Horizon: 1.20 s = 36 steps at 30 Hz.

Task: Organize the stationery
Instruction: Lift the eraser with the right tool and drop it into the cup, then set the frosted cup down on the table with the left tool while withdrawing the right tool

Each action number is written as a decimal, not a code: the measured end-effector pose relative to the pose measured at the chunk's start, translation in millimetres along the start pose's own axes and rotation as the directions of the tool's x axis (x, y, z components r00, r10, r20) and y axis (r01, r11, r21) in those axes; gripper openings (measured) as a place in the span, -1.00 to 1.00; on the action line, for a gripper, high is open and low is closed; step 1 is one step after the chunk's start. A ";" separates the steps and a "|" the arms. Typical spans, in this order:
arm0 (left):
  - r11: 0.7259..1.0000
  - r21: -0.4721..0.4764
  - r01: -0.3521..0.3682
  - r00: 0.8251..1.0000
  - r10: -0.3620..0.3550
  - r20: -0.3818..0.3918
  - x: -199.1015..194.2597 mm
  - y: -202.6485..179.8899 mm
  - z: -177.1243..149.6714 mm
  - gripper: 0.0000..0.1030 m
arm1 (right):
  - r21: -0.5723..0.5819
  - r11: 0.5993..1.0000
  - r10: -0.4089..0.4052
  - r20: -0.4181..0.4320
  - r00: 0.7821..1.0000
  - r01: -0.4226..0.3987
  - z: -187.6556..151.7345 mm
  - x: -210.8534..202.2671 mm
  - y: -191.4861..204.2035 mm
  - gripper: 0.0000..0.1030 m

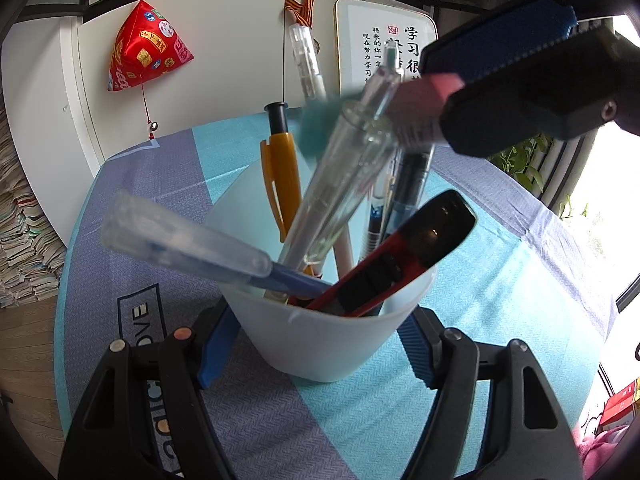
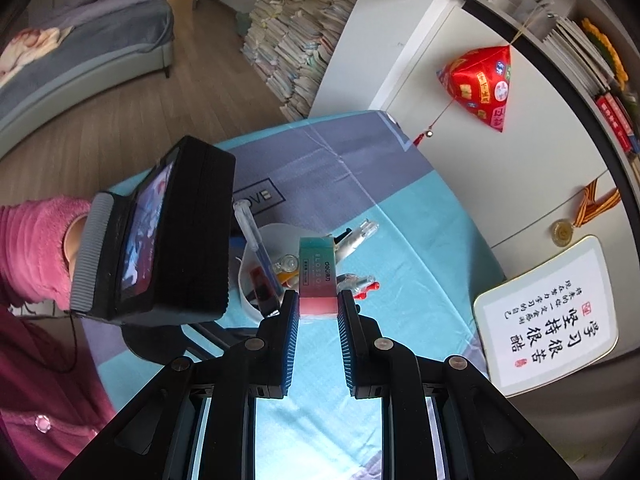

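A white plastic cup [image 1: 328, 344] stands on the table, gripped between my left gripper's [image 1: 316, 356] blue pads. It holds several pens, an orange pen [image 1: 280, 176], a clear pen [image 1: 344, 184] and a red-and-black utility knife [image 1: 400, 256]. My right gripper [image 2: 318, 308] is shut on a pink-and-teal eraser [image 2: 318, 276] and holds it just above the cup [image 2: 250, 280]. In the left wrist view the right gripper [image 1: 516, 80] hangs at the upper right with the eraser [image 1: 424, 96] blurred over the pens.
The round table has a blue, grey and teal cloth [image 2: 400, 240]. A white cabinet [image 1: 224, 60] stands behind with a red hanging ornament [image 1: 144, 48] and a framed calligraphy board [image 2: 548, 320]. Stacks of books [image 2: 296, 36] stand on the floor.
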<state>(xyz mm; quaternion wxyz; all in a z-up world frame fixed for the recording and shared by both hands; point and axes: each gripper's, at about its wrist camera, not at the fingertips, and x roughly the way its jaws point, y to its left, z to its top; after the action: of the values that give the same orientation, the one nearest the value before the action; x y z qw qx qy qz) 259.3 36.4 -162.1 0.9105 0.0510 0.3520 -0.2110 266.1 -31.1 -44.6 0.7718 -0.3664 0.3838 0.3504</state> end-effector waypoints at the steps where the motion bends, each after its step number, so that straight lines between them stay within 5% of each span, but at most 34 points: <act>1: 1.000 0.000 0.000 1.000 0.000 0.000 -0.1 0.1 0.0 0.39 | -0.007 1.000 -0.001 -0.007 1.000 0.001 -0.3 1.0 0.5 -0.61; 18: 1.000 0.000 0.000 1.000 0.000 -0.001 0.7 2.1 -0.7 0.39 | 0.220 0.975 -0.010 0.166 0.986 -0.027 -24.1 -23.5 -23.9 -0.61; 25: 1.000 -0.002 0.003 1.000 -0.003 -0.008 1.5 1.1 -1.2 0.41 | 0.474 0.873 -0.012 0.253 0.968 -0.113 -80.5 -22.4 -30.8 -0.61; 36: 1.000 0.010 -0.027 0.998 0.027 0.058 -11.1 1.4 0.3 0.58 | 0.664 0.715 0.029 0.285 0.958 -0.219 -151.0 -0.6 -11.0 -0.60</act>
<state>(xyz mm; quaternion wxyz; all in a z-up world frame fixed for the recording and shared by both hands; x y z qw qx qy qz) 252.7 41.5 -154.7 0.9227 0.0545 0.3239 -0.2020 224.2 -162.6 -106.8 0.8694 0.0214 0.4079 0.2779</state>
